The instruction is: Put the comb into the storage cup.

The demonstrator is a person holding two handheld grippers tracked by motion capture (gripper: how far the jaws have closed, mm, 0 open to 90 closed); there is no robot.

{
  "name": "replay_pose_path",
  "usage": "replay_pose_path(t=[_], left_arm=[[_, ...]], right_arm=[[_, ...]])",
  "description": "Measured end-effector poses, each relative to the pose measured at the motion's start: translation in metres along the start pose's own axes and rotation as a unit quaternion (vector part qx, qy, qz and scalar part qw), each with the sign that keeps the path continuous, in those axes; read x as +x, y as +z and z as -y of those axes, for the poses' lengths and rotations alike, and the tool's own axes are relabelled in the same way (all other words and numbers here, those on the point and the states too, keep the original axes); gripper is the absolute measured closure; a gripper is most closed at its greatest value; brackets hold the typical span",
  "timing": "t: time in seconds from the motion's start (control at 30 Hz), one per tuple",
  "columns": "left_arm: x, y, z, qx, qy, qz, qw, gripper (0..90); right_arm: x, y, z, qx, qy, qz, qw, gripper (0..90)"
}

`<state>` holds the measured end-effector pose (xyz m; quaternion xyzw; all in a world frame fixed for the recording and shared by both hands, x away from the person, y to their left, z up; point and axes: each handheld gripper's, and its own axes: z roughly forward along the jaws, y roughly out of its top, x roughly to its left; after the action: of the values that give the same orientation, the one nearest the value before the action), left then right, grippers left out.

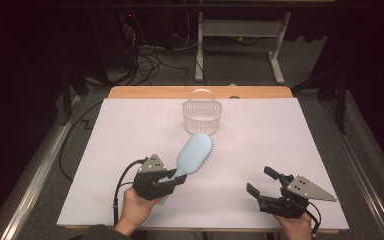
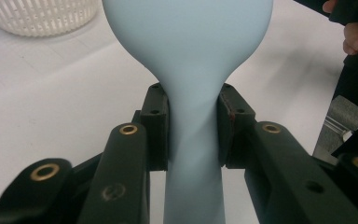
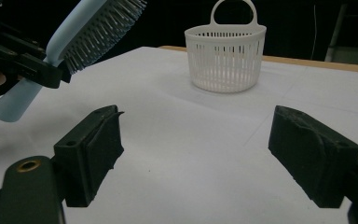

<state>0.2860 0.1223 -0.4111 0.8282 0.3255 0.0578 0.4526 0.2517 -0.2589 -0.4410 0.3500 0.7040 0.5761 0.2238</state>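
**Left tongs pinch the hairbrush, right tongs spread over bare worktop**

We start at our left tongs: their two black pads press on either side of the narrow neck of a pale blue plastic hairbrush, pinching it firmly. In the high view the left tongs hold the brush near its handle, and the oval head slants up and away toward the far side, lifted off the surface. In the right gripper view the bristles face down and sideways.

Our right tongs stand spread wide, with nothing between their pads; in the high view they hover near the front right of the white-covered worktop.

Farther out, a white plastic slatted basket with a loop handle stands upright near the worktop's far edge, just beyond the brush head and apart from it.
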Motion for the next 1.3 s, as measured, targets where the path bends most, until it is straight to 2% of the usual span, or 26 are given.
replay_pose_path(t=[0.37,0.57,0.83,1.1,1.17,1.3], left_arm=[[-0.005,0.001,0.000,-0.004,0.007,-0.007,0.9999,67.3],[-0.007,0.004,-0.001,0.000,0.011,-0.005,0.9999,67.4],[-0.010,0.008,-0.002,0.006,0.014,0.001,0.9999,67.3],[-0.014,0.013,-0.004,0.008,0.019,0.007,0.9998,67.3],[-0.015,0.014,-0.004,0.007,0.018,0.008,0.9998,67.3],[-0.016,0.017,-0.005,0.008,0.023,0.010,0.9997,67.3]], right_arm=[[0.007,0.013,-0.002,0.001,-0.001,-0.026,0.9997,17.5],[0.015,0.022,-0.004,0.003,-0.008,-0.040,0.9992,17.6],[0.022,0.034,-0.006,0.010,-0.007,-0.056,0.9984,17.9],[0.028,0.046,-0.009,0.013,0.008,-0.078,0.9969,18.5],[0.030,0.049,-0.010,0.021,0.014,-0.085,0.9960,18.5],[0.032,0.055,-0.011,0.027,0.018,-0.089,0.9955,18.5]])
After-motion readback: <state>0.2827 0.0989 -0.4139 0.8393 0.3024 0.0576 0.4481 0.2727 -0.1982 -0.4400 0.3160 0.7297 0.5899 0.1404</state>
